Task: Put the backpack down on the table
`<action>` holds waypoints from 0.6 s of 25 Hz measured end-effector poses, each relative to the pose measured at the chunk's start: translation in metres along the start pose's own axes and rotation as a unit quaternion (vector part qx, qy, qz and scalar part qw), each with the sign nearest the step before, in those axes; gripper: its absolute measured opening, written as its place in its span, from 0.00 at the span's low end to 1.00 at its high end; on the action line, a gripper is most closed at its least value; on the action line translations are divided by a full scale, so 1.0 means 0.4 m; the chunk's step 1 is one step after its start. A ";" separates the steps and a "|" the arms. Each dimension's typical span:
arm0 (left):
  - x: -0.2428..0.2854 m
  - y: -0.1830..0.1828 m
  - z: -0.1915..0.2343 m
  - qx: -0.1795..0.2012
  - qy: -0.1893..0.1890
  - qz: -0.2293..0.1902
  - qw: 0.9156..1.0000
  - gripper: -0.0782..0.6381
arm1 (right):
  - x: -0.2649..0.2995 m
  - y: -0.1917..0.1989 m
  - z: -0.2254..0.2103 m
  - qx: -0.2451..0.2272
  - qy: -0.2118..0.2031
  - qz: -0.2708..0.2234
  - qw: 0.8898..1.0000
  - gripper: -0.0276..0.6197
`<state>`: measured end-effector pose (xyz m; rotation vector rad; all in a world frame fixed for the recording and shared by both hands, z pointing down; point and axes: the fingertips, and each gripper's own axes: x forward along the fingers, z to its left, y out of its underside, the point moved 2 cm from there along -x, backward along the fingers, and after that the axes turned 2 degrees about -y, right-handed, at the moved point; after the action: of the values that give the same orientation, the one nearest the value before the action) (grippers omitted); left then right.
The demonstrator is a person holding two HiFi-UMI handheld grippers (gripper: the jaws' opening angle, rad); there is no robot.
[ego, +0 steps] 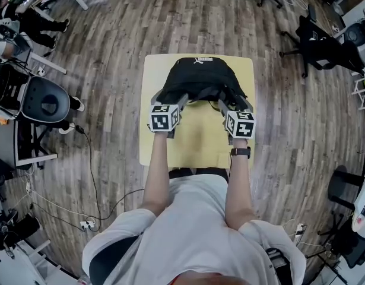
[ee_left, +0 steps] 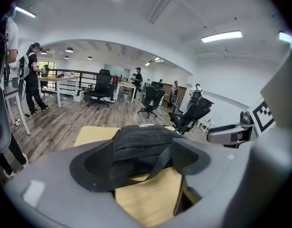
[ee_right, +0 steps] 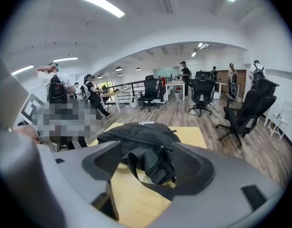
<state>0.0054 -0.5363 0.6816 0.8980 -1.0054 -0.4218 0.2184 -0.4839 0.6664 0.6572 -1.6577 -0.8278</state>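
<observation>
Your left tongs [ego: 170,100] and right tongs [ego: 234,104] hover side by side over the near part of the yellow worktop [ego: 151,141], both pointing away from you and tilted down toward the black backpack [ego: 197,79]. The backpack lies flat on the far half of the worktop, with a small white label at its far edge and its straps trailing back toward you. Both tongs are released: in each gripper view the two dark pads stand wide apart and press on nothing. In the left gripper view a flat shoulder strap [ee_left: 160,161] runs slantwise through the gap between the pads, and bare yellow wood shows below it. In the right gripper view a folded strap with a buckle [ee_right: 157,167] sits in the gap, close to the right-hand pad; you cannot tell whether it touches that pad. Your right wrist carries a dark watch [ego: 241,152]. Around the worktop there is plank floor [ego: 111,52], with black office chairs [ee_right: 202,91] and people standing at desks farther back in the room.
</observation>
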 end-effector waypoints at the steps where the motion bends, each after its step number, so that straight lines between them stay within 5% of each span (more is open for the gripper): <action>1: -0.011 -0.014 -0.004 -0.001 0.003 -0.007 1.000 0.65 | -0.008 -0.015 0.007 0.001 0.001 -0.010 1.000 0.55; 12: -0.139 -0.211 -0.055 0.037 0.002 -0.113 0.993 0.58 | -0.087 -0.175 0.077 -0.008 0.000 -0.106 0.994 0.54; 15: -0.171 -0.264 -0.069 0.055 -0.001 -0.140 0.989 0.54 | -0.119 -0.230 0.088 -0.019 0.014 -0.140 0.990 0.40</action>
<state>0.0041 -0.5394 0.5528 1.1444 -0.9126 -0.6084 0.1954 -0.4956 0.5601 0.8844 -1.5404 -1.0418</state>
